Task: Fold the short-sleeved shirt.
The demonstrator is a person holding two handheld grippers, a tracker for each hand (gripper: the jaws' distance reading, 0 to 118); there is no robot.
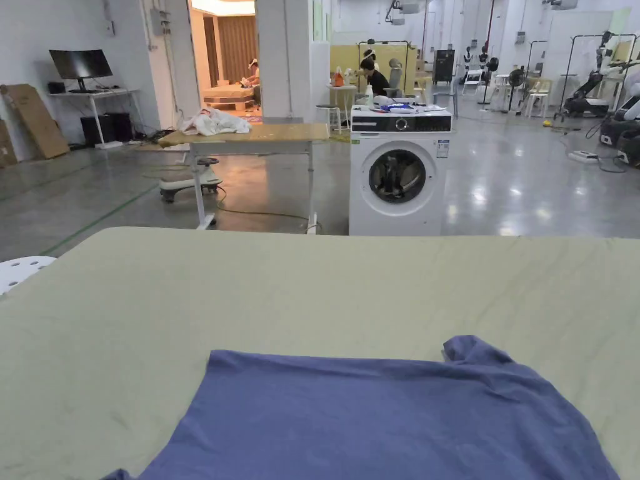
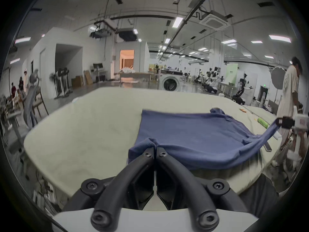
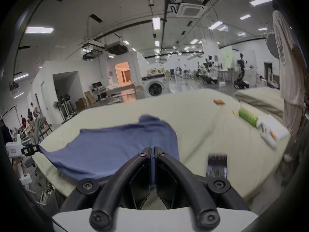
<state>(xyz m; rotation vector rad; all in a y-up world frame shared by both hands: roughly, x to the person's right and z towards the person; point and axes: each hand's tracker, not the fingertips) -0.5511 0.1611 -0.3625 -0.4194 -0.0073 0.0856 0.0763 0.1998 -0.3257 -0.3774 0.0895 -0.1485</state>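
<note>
With both tools clamped on cloth, I judge I am at the spreading step, before any fold is made. My left gripper (image 2: 155, 149), low centre of the left gripper view, has its jaws pressed together on a bunched corner of the blue short-sleeved cotton shirt (image 2: 192, 135). My right gripper (image 3: 152, 149), low centre of its own view, is likewise closed, with a strip of the same fabric running down between the jaws.

That shirt lies across the near part of the pale green padded table (image 1: 312, 294), filling the lower middle of the head view, its near edge drawn taut and lifted between the two tools.

Next, I think, I must lay this edge down flat and smooth it, then regrip for the first fold; the crumpled sleeve at the shirt's far right will likely need straightening.

Each gripper view catches the other tool at its frame edge, holding a stretched corner. At right in the right gripper view lie a green cylindrical bottle (image 3: 247, 119) and a dark flat phone-like slab (image 3: 216, 166), and a person in a pale shirt (image 2: 290, 88) stands at right in the left gripper view.
</note>
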